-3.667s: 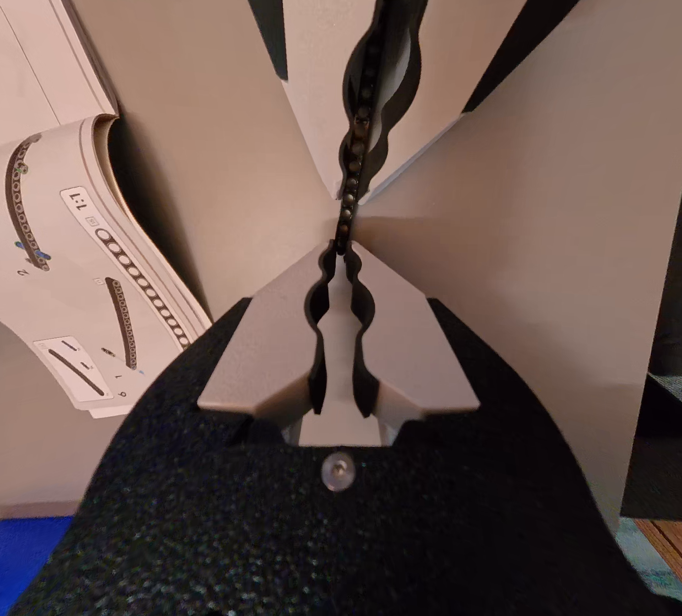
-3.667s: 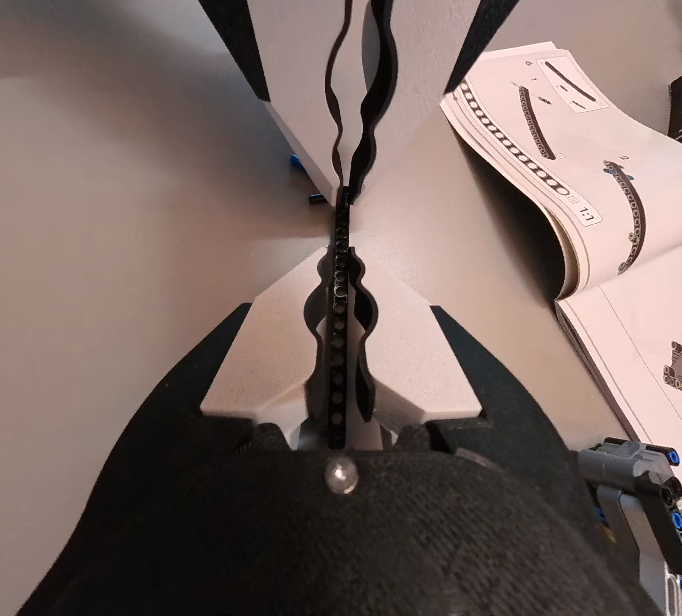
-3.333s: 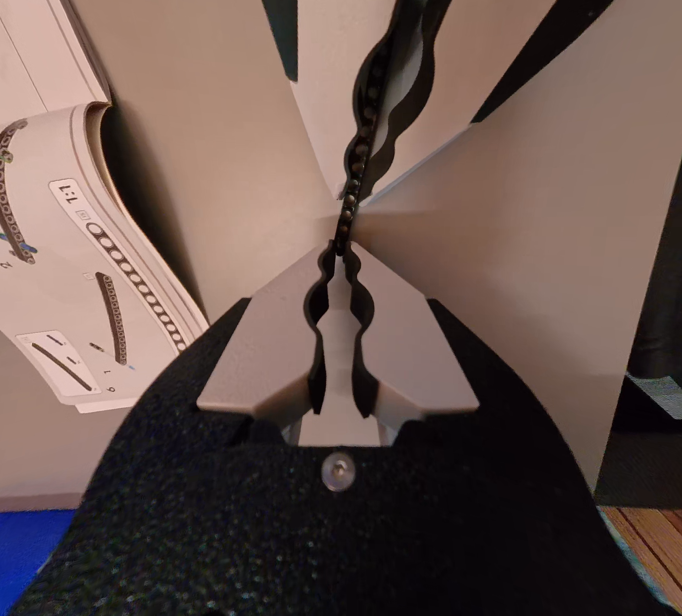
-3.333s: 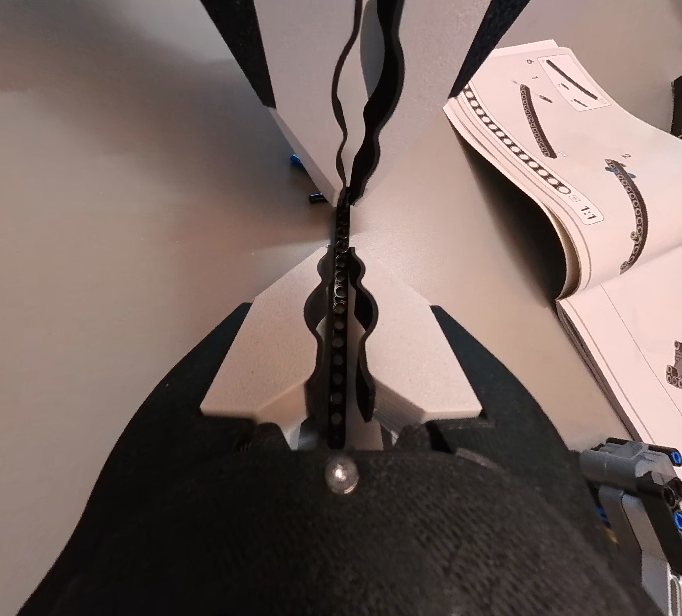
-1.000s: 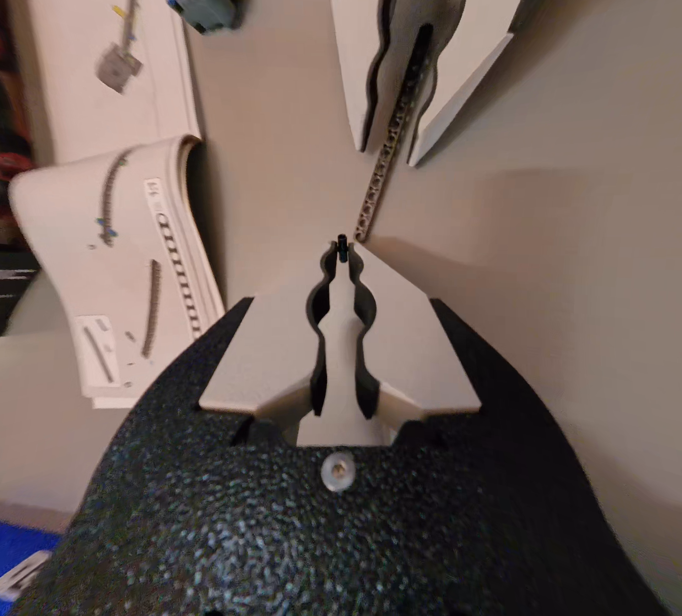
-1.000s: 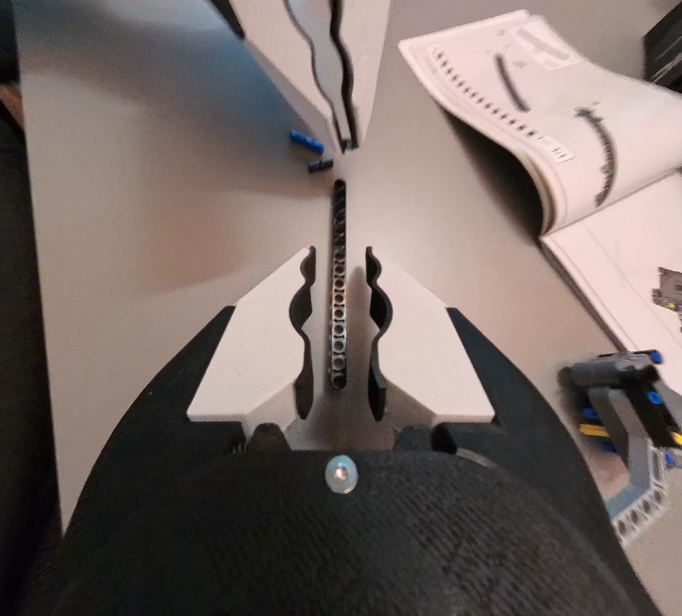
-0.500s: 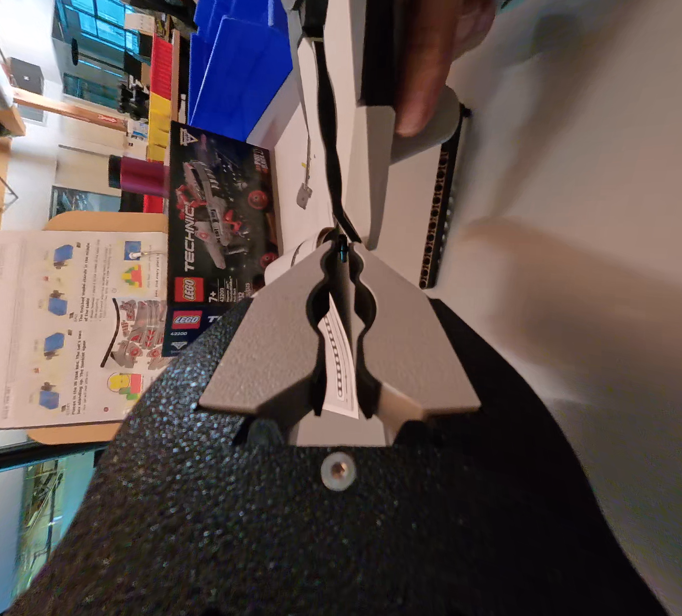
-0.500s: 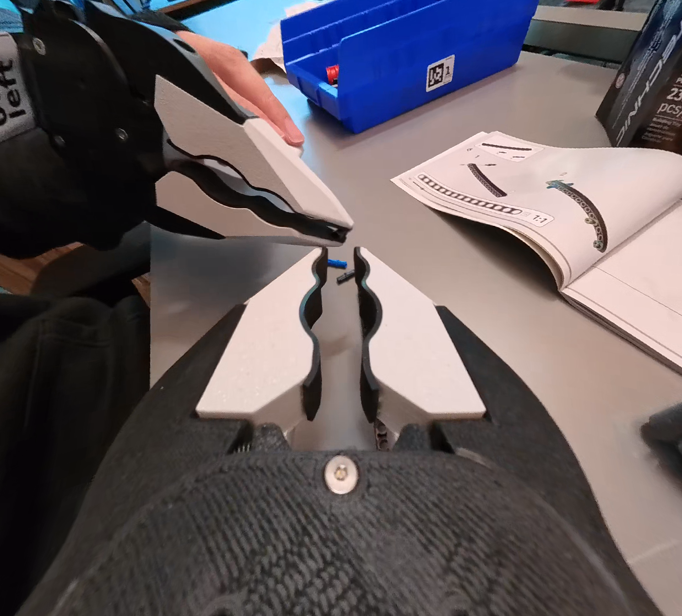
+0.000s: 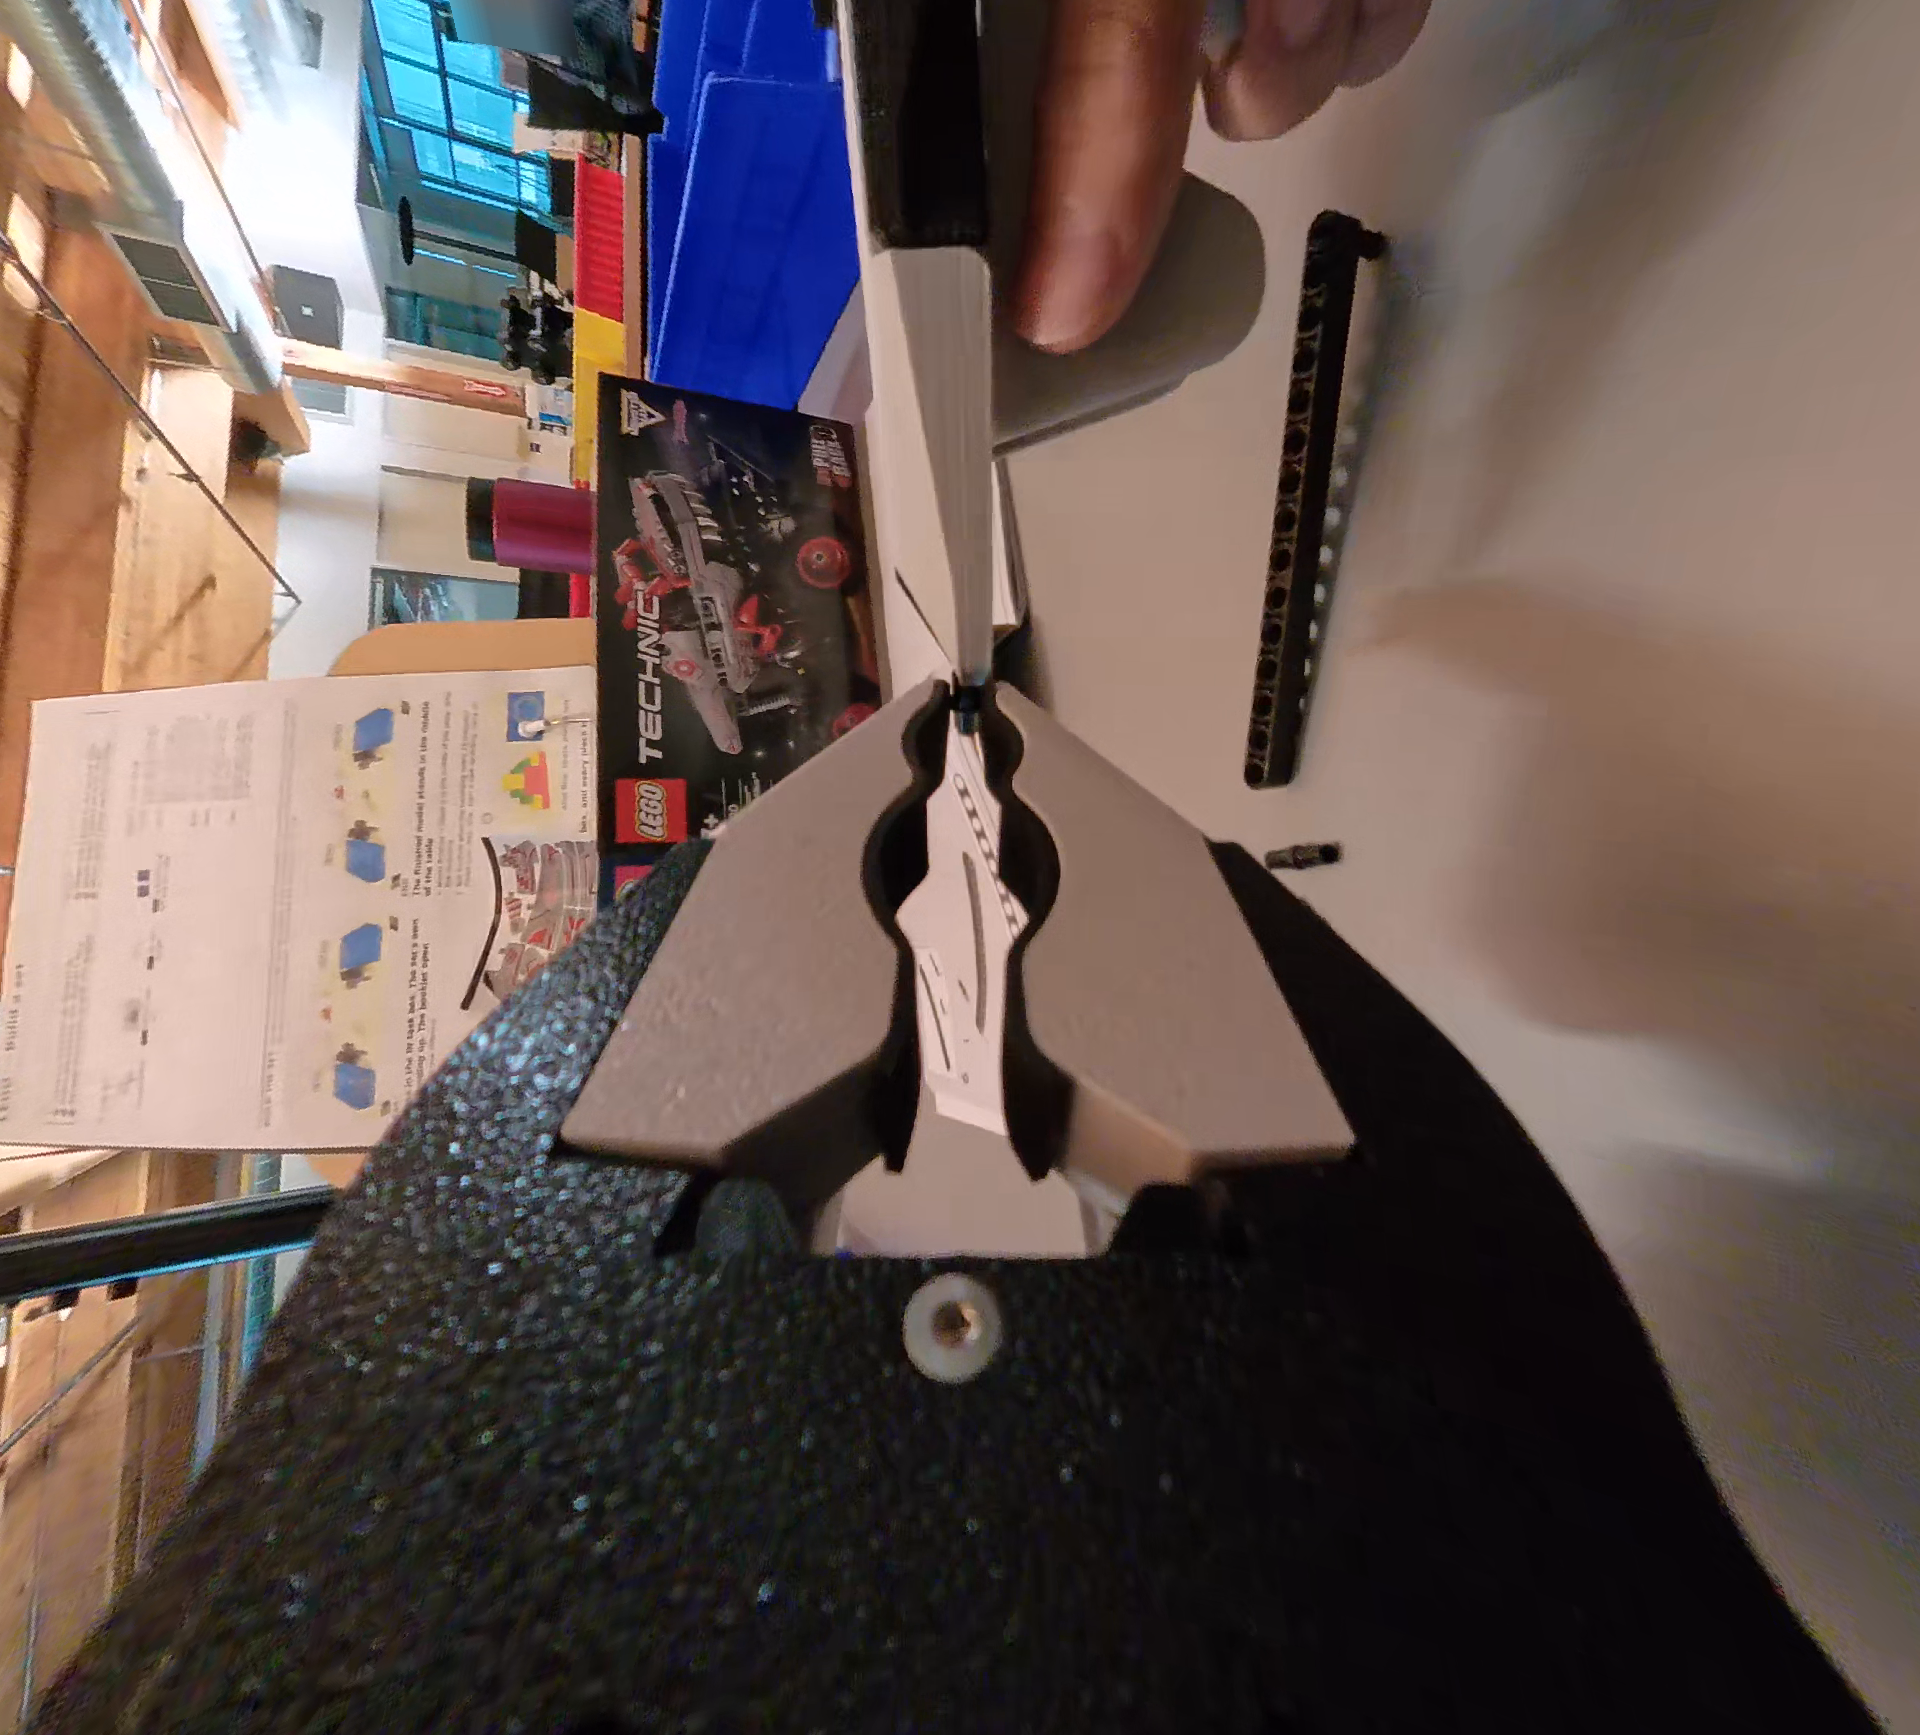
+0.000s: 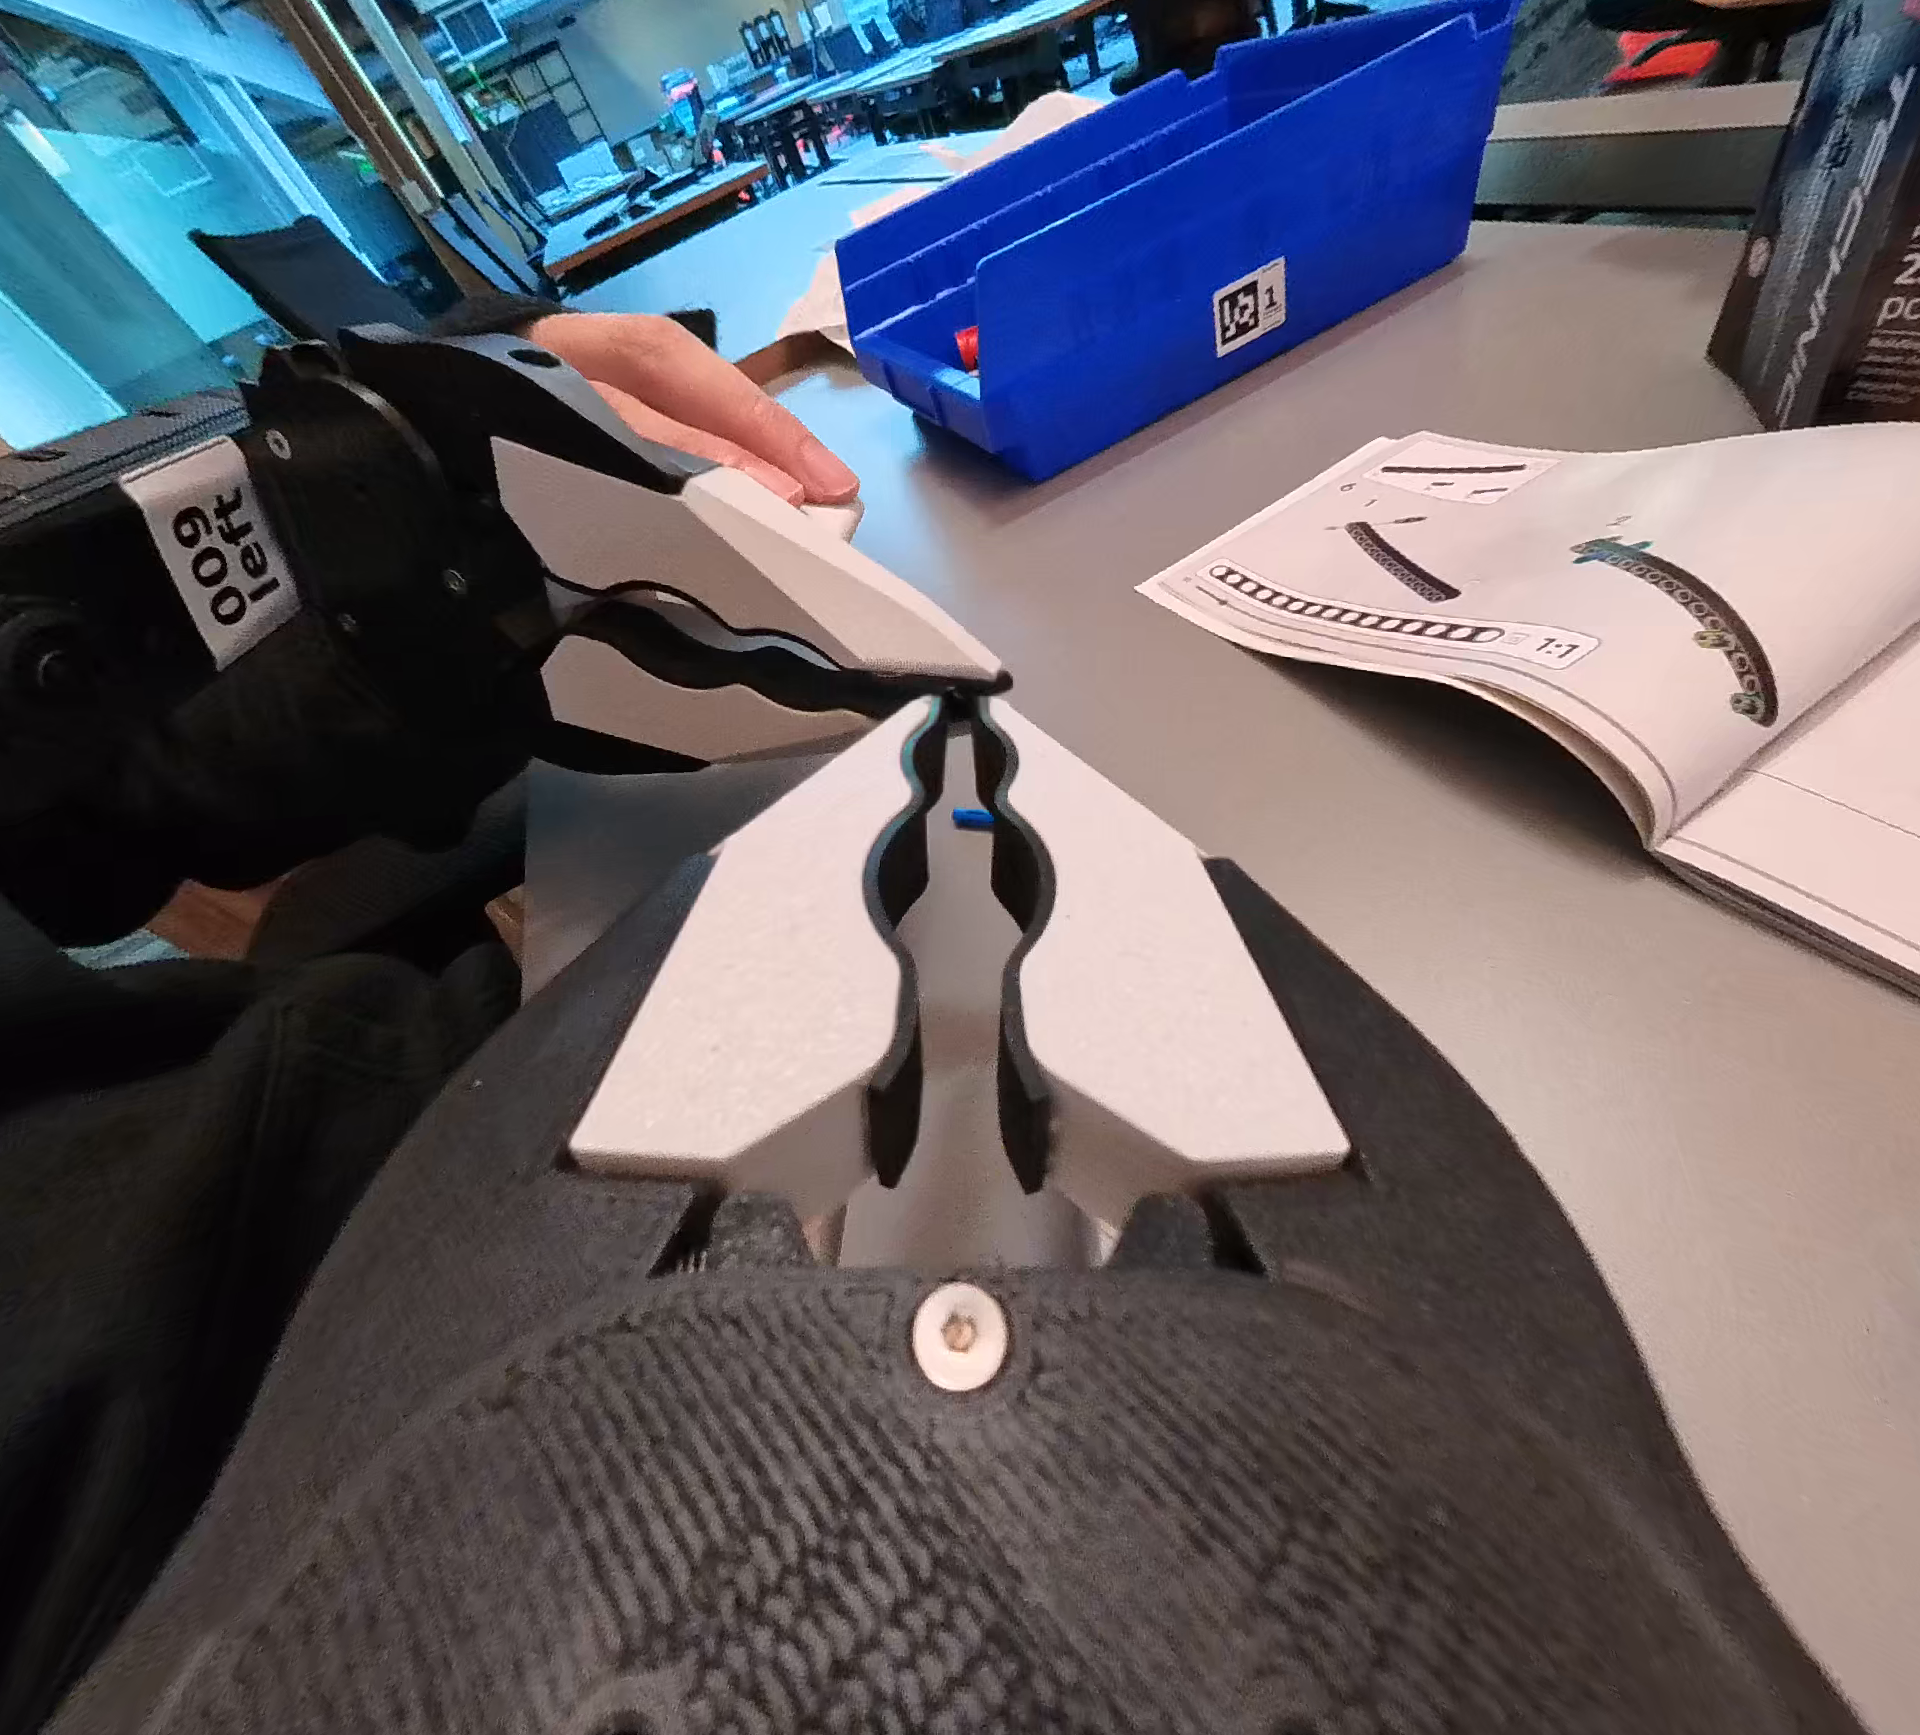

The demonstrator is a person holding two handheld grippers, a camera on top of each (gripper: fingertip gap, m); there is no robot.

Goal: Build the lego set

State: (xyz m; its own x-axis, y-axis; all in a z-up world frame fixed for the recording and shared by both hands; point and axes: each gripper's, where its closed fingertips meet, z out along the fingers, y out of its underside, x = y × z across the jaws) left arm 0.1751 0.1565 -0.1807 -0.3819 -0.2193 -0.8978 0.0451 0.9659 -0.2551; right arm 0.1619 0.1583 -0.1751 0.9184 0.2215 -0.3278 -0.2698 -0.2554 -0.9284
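Observation:
My left gripper is shut on a small black pin that sticks out of its tips. My right gripper meets it tip to tip and its jaws are closed around the pin's free end. In the left wrist view the right gripper comes in from the top, edge-on, with a hand on it. In the right wrist view the left gripper comes in from the left. A long black beam lies free on the grey table. A second black pin lies just below it.
An open instruction booklet lies to the right. A blue pin lies on the table beyond my right fingers. A blue bin and the dark set box stand at the back. The box also shows in the left wrist view. Both grippers' tips are close together, under 4 cm apart.
Both grippers earlier met on the long beam. The right let it go onto the table. Both then lifted and tilted, and the right's jaws closed at the left's tip.

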